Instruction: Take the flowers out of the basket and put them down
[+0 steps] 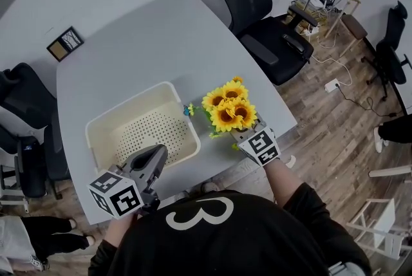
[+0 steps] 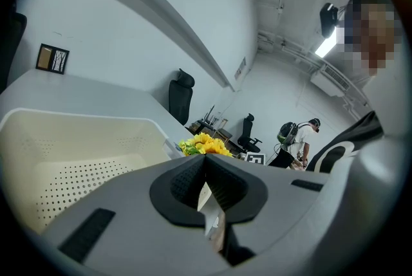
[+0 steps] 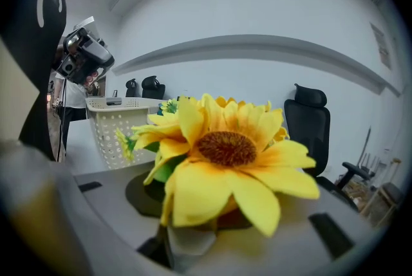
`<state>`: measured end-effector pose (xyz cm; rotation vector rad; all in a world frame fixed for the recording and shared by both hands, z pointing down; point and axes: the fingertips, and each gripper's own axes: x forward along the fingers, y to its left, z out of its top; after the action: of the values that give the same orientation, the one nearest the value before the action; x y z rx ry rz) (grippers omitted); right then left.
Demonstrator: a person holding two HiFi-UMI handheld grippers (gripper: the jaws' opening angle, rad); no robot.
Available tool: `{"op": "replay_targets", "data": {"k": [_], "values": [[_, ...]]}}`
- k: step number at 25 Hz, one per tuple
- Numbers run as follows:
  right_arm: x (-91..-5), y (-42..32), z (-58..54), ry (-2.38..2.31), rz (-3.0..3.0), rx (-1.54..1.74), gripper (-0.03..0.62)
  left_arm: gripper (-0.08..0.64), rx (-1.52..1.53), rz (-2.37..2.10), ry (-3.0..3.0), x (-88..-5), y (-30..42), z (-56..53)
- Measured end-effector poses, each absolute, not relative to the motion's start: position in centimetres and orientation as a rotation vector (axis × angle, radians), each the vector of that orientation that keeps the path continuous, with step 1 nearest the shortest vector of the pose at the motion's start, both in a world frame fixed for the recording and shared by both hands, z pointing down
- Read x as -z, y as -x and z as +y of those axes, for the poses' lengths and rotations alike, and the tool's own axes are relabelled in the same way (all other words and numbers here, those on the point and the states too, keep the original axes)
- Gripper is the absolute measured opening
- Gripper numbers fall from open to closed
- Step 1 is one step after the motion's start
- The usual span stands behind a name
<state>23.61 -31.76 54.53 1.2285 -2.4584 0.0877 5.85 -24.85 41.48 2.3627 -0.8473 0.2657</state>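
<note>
A bunch of yellow sunflowers stands just right of the cream perforated basket, over the white table near its front right edge. My right gripper is shut on the bunch's lower end. In the right gripper view one large bloom fills the space above the jaws, with the basket behind it at the left. I cannot tell whether the stems touch the table. My left gripper hangs shut and holding nothing over the basket's front rim, and the sunflowers show beyond its tips.
A small blue-green sprig lies beside the basket's right wall. A framed picture sits at the table's far left. Black office chairs stand behind and at the left. Cables and boxes lie on the floor at the right.
</note>
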Motion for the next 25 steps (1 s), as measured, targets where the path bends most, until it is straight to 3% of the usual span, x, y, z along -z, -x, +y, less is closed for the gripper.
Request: {"op": "replay_targets", "data": {"k": [12, 21, 25], "values": [[-54.4, -24.0, -31.6, -1.277, -2.446, -0.095, 0.216, 0.009, -0.256, -0.865, -2.353, -41.9, -5.5, -24.7], [-53.6, -24.9, -31.3, -1.326, -2.455, -0.154, 0.343, 0.009, -0.255, -0.883, -2.322, -42.9, -4.8, -24.1], [-52.8, -25.2, -30.0, -1.325, -2.483, -0.187, 0.369, 0.009, -0.238, -0.881, -2.313, -43.4, -4.6, -24.0]]}}
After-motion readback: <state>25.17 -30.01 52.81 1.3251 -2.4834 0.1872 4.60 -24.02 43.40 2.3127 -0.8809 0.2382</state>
